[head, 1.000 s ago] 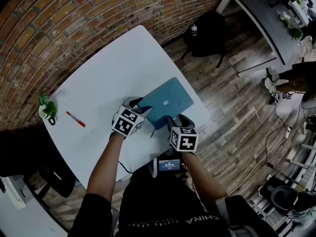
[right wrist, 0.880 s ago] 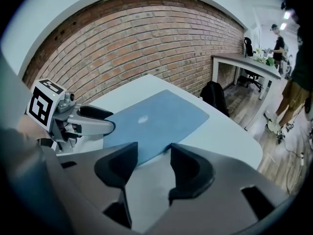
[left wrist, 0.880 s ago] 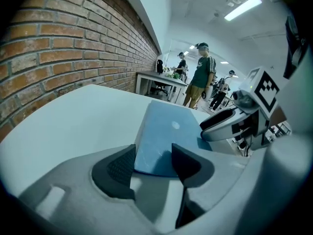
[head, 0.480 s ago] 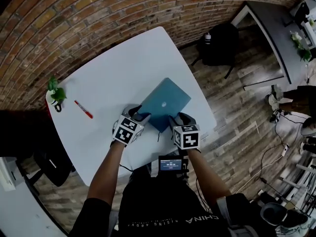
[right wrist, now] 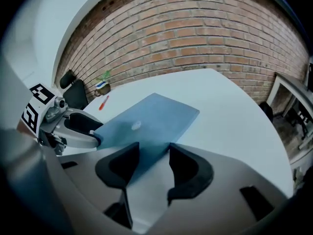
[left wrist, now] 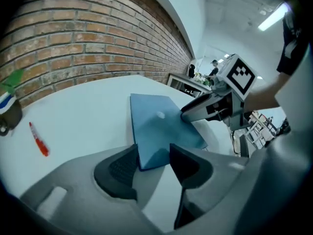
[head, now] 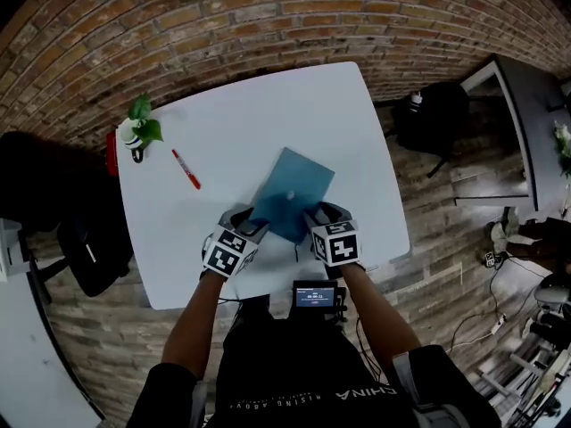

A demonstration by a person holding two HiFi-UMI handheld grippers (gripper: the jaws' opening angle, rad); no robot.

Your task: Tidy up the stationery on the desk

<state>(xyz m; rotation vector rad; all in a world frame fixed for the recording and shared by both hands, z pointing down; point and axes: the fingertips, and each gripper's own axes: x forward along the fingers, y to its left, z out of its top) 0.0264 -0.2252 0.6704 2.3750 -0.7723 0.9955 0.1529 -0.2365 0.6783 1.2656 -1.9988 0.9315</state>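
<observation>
Left hand-held gripper: jaws wide apart and just now closing a little; the near left corner of the blue notebook sits between the pads, not clamped.
Right hand-held gripper: jaws likewise wide and just now narrowing; the notebook's near right edge lies between the pads, with no firm grip visible.
Both hand-held grippers: side by side, pointing down and away from the person, one at each near corner of the notebook.
Blue notebook: on the white table, toward its near edge, turned at an angle to the table's edges, with a small pale mark on its cover.
Red pen: on the table, well left of the notebook.
Potted plant: at the table's far left corner, just beyond the pen.
Brick wall: behind the table.
Black backpack: on the wooden floor, right of the table.
</observation>
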